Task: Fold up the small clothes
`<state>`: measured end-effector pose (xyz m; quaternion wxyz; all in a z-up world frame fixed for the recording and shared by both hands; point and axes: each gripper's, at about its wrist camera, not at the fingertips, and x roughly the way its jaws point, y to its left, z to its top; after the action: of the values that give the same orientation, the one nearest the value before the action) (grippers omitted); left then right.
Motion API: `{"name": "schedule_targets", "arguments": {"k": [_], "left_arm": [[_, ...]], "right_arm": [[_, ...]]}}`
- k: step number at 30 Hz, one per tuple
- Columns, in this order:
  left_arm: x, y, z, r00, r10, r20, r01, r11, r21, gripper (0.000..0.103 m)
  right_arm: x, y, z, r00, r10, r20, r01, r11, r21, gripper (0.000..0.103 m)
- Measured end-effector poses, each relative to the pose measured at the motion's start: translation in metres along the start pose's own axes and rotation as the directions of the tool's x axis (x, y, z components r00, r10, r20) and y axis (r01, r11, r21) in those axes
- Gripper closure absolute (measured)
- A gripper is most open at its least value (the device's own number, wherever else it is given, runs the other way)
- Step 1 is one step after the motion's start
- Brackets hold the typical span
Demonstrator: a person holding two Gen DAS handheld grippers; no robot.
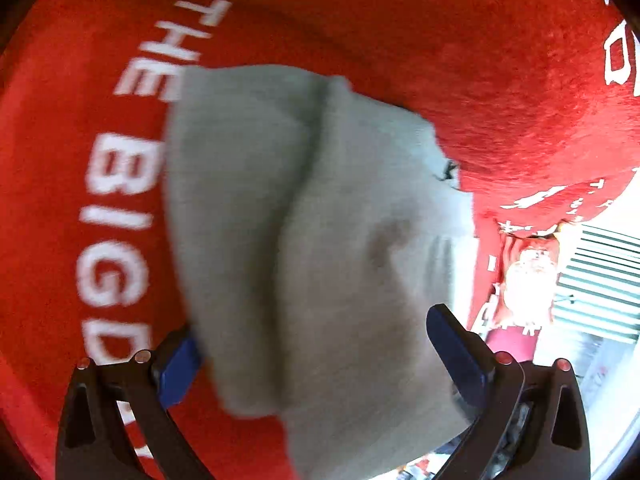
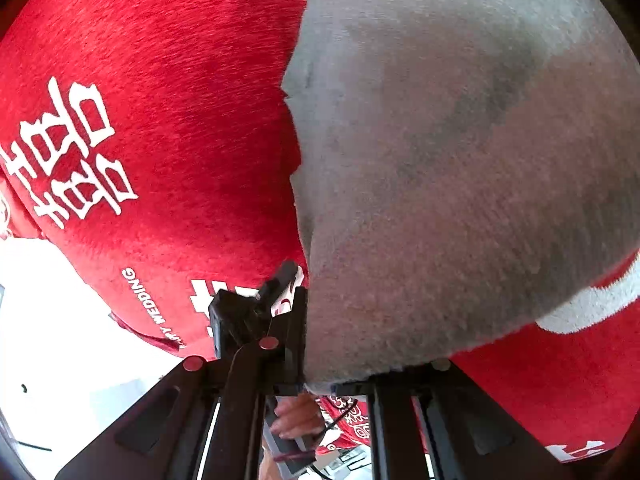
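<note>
A small grey garment [image 1: 304,240] lies on a red fleece cloth [image 1: 360,12] with white lettering. In the left wrist view the garment hangs folded between the wide-apart blue-padded fingers [image 1: 460,352] of my left gripper [image 1: 316,340], which is open. In the right wrist view the grey garment [image 2: 460,180] fills the right side, close to the lens. My right gripper [image 2: 308,320] is shut on the garment's edge; only its left finger [image 2: 280,280] shows, the other is hidden under the fabric.
The red cloth [image 2: 160,100] with white characters covers the surface. A green-and-white striped item [image 1: 596,280] and a printed red cloth [image 1: 524,272] lie at the right in the left wrist view. A bright white area [image 2: 52,320] shows past the cloth's edge.
</note>
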<state>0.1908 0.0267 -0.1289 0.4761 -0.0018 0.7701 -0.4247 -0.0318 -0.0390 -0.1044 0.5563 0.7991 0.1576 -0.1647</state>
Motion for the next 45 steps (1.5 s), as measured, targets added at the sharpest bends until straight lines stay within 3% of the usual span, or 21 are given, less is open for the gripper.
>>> {"name": "schedule_targets", "arguments": {"k": [5,7,8,9,10,12,14,15,17,18,19,20,21,23,26,28,33,36,40,42,45], "left_arm": [[0.017,-0.034,-0.001,1.000,0.022,0.022,-0.024,0.998,0.056,0.000],[0.024,-0.043,0.001,0.998,0.059,0.031,-0.061,0.995,0.078,0.012],[0.030,-0.046,0.001,0.995,0.094,0.025,-0.096,0.991,0.092,0.026],[0.031,-0.046,0.001,0.993,0.117,0.019,-0.118,0.988,0.101,0.031],[0.034,-0.045,0.000,0.989,0.148,0.015,-0.149,0.982,0.114,0.031],[0.033,-0.044,-0.004,0.985,0.174,0.015,-0.174,0.974,0.143,0.031],[0.036,-0.047,-0.005,0.981,0.193,0.016,-0.193,0.969,0.156,0.031],[0.038,-0.049,-0.005,0.977,0.213,0.019,-0.214,0.964,0.158,0.031],[0.038,-0.049,-0.006,0.973,0.230,0.021,-0.231,0.959,0.165,0.031],[0.040,-0.053,-0.006,0.968,0.248,0.035,-0.251,0.952,0.174,0.032],[0.041,-0.054,-0.007,0.962,0.269,0.043,-0.272,0.944,0.185,0.038],[0.042,-0.058,-0.008,0.946,0.317,0.061,-0.323,0.924,0.206,0.056],[0.042,-0.059,-0.008,0.942,0.331,0.064,-0.336,0.916,0.217,0.063],[0.040,-0.060,-0.009,0.944,0.320,0.076,-0.329,0.923,0.201,0.070],[0.036,-0.065,-0.011,0.936,0.337,0.104,-0.352,0.914,0.202,0.073],[0.031,-0.071,-0.015,0.929,0.349,0.125,-0.369,0.905,0.212,0.075],[0.010,-0.114,-0.025,0.934,0.300,0.192,-0.341,0.911,0.233,0.077],[0.006,-0.162,-0.035,0.935,0.262,0.239,-0.329,0.894,0.304,0.078],[0.031,-0.235,-0.052,0.937,0.243,0.249,-0.332,0.840,0.429,0.078],[0.056,-0.266,-0.060,0.937,0.256,0.237,-0.342,0.807,0.482,0.078],[0.105,-0.299,-0.067,0.934,0.293,0.204,-0.357,0.765,0.536,0.078]], "right_arm": [[-0.003,-0.005,-0.002,1.000,-0.021,-0.019,0.020,1.000,-0.008,0.095],[-0.001,-0.006,-0.004,0.997,-0.063,-0.039,0.062,0.998,-0.027,0.095],[-0.001,-0.007,-0.005,0.994,-0.093,-0.053,0.091,0.995,-0.044,0.095],[0.000,-0.007,-0.006,0.988,-0.139,-0.073,0.134,0.988,-0.072,0.094],[0.001,-0.007,-0.007,0.979,-0.182,-0.092,0.174,0.980,-0.097,0.090],[0.003,-0.006,-0.008,0.938,-0.309,-0.157,0.284,0.945,-0.162,0.083],[-0.001,-0.003,-0.007,0.887,-0.410,-0.213,0.362,0.903,-0.233,0.062],[-0.006,0.001,-0.006,0.874,-0.435,-0.219,0.375,0.888,-0.267,0.050],[-0.021,0.018,0.001,0.869,-0.457,-0.190,0.377,0.860,-0.345,0.050],[-0.028,0.027,0.006,0.872,-0.464,-0.159,0.381,0.844,-0.377,0.051],[-0.035,0.036,0.012,0.875,-0.471,-0.113,0.391,0.824,-0.411,0.068],[-0.040,0.047,0.021,0.872,-0.488,-0.044,0.419,0.789,-0.450,0.086],[-0.040,0.053,0.028,0.855,-0.519,0.009,0.460,0.749,-0.476,0.101],[-0.033,0.060,0.048,0.825,-0.559,0.089,0.521,0.688,-0.505,0.101],[-0.013,0.051,0.067,0.819,-0.568,0.076,0.520,0.680,-0.516,0.102],[0.009,0.038,0.072,0.797,-0.603,0.030,0.527,0.671,-0.522,0.102],[0.004,0.028,0.077,0.828,-0.561,-0.005,0.479,0.712,-0.514,0.102],[-0.012,0.024,0.081,0.843,-0.537,-0.032,0.451,0.737,-0.504,0.102],[-0.055,0.025,0.089,0.869,-0.494,0.011,0.434,0.753,-0.494,0.100],[-0.088,0.021,0.097,0.887,-0.459,0.044,0.425,0.778,-0.462,0.100],[-0.134,0.012,0.111,0.897,-0.428,0.108,0.432,0.801,-0.414,0.099]]}}
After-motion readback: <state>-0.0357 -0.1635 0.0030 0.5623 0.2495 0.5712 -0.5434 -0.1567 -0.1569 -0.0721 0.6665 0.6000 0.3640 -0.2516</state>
